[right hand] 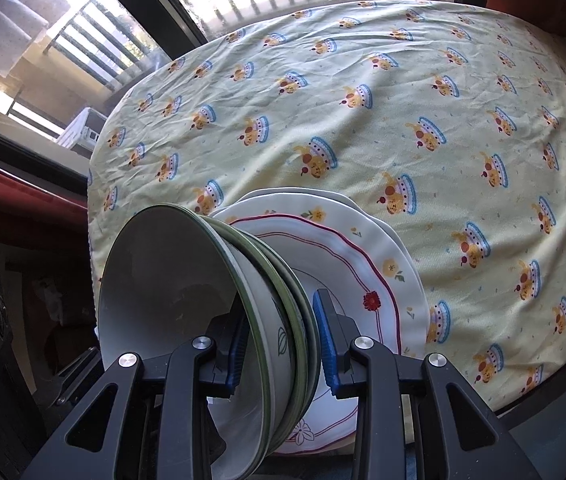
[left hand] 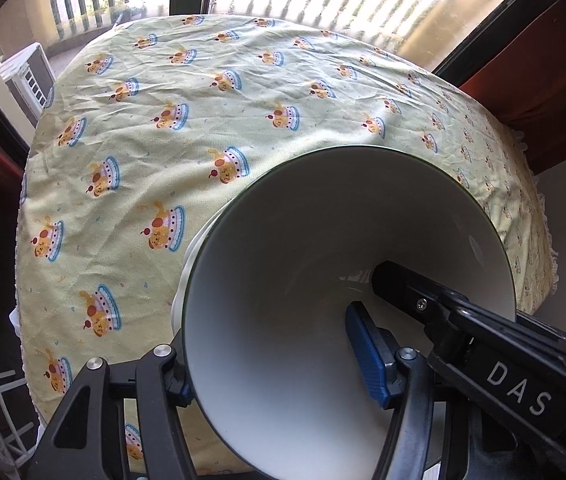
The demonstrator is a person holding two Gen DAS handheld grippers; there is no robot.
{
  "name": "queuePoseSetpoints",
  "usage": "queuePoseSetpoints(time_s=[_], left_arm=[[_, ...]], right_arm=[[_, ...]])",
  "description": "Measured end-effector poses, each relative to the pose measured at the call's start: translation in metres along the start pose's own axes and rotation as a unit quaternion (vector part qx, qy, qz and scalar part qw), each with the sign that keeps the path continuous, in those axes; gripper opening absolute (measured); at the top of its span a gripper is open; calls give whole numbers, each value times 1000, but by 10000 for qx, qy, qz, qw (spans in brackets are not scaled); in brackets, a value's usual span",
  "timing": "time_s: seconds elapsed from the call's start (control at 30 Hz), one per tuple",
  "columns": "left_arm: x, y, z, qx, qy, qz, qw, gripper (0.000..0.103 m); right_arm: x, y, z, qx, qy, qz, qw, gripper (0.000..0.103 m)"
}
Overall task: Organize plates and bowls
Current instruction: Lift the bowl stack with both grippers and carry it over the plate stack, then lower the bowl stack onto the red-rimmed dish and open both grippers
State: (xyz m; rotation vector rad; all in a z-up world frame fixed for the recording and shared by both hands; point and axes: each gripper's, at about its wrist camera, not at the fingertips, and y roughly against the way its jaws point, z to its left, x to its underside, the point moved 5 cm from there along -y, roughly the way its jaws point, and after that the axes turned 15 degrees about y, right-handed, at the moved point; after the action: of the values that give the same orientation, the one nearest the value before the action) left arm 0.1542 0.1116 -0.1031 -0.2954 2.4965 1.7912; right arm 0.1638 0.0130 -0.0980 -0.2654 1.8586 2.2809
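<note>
Clamping the nested bowls [right hand: 219,320] by their rims, both the right gripper [right hand: 281,344] and left gripper [left hand: 275,356] hold stiff, glossy, breakable, likely heavy crockery above the floral plates [right hand: 347,264] on the tablecloth [right hand: 403,120].

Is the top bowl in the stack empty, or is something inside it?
Empty of food: the top bowl shows a bare white interior; only the gripper fingers reach into it.

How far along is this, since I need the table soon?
Done: green-rimmed bowls nested on the stacked floral plates. In hand: right claw clamps the bowl walls; left claw straddles the opposite wall. Left: apparently only letting go; the tablecloth shows no other dishes.
</note>
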Motion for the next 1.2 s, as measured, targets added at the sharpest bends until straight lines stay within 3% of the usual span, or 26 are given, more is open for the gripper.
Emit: queuePoseSetpoints(time_s=[0.7,0.9,1.0,1.07,1.2], left_arm=[[7,-4,-7,-99,-140,-372,9992,68],[10,6,0,-414,55,-747,9963,80],[12,13,3,-427,192,-878,9950,85],[13,20,3,-466,248,-1012,9935,91],[18,36,-3,-573,324,-1325,9890,92]], right_arm=[[8,1,-3,108,42,-239,9996,35],[9,4,-1,30,192,-332,9993,37],[9,12,3,32,465,-470,9978,45],[9,19,4,85,647,-582,9962,60],[10,36,1,116,935,-850,9919,65]])
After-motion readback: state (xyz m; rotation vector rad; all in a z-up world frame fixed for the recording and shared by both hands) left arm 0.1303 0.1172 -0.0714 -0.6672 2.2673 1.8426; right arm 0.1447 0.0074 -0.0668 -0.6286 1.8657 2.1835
